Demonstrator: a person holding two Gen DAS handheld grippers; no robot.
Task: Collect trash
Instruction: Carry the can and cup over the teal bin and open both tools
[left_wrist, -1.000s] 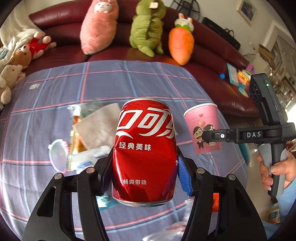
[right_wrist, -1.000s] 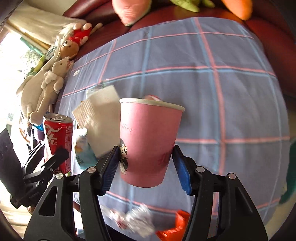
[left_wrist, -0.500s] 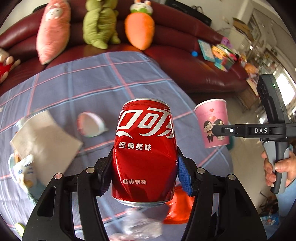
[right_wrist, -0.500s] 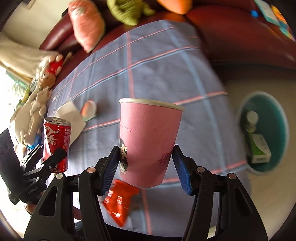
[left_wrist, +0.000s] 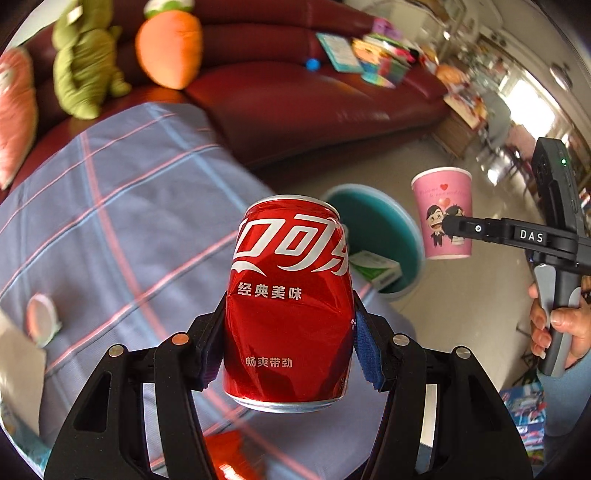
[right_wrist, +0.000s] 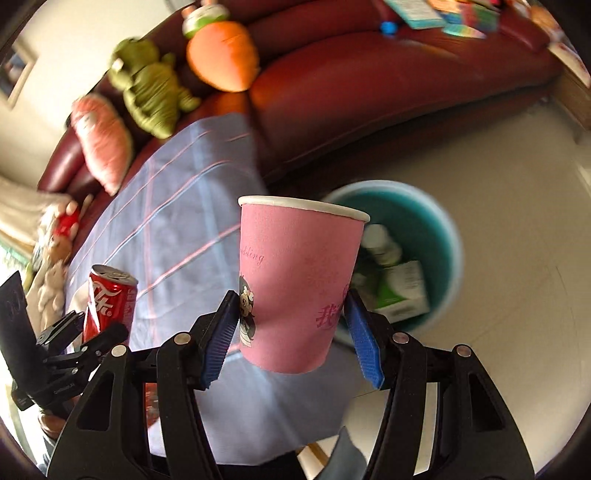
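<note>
**Inspector:** Starting with the left gripper (left_wrist: 288, 343): what does it hold, and how does it sit relative to the teal bin (left_wrist: 384, 221)?

**Observer:** Its blue pads clamp the lower half of a red cola can (left_wrist: 290, 295), dented where they press. The can stands upright, clear of the checked tablecloth (left_wrist: 122, 206) below it. The tool is pitched steeply downward, with the bin just beyond the can, on the floor past the table's edge.

**Inspector:** And the right gripper (right_wrist: 291, 332)?

**Observer:** Its pads are pressed against both sides of a pink paper cup (right_wrist: 299, 284), mouth upward, slightly tilted. It points down at a similar angle, and the bin (right_wrist: 447, 236) lies directly behind the cup. In the left wrist view the cup (left_wrist: 443, 218) hangs beside the bin's far rim, and a hand (left_wrist: 561, 325) wraps the grey handle, fingers curled around it.

**Inspector:** Bin contents?

**Observer:** A green-and-white carton (right_wrist: 402, 291) and a white bottle (right_wrist: 380, 243) lie inside.

**Inspector:** Surroundings?

**Observer:** A red sofa (left_wrist: 314, 99) stands behind the bin, carrying a carrot plush (left_wrist: 170, 48).
</note>
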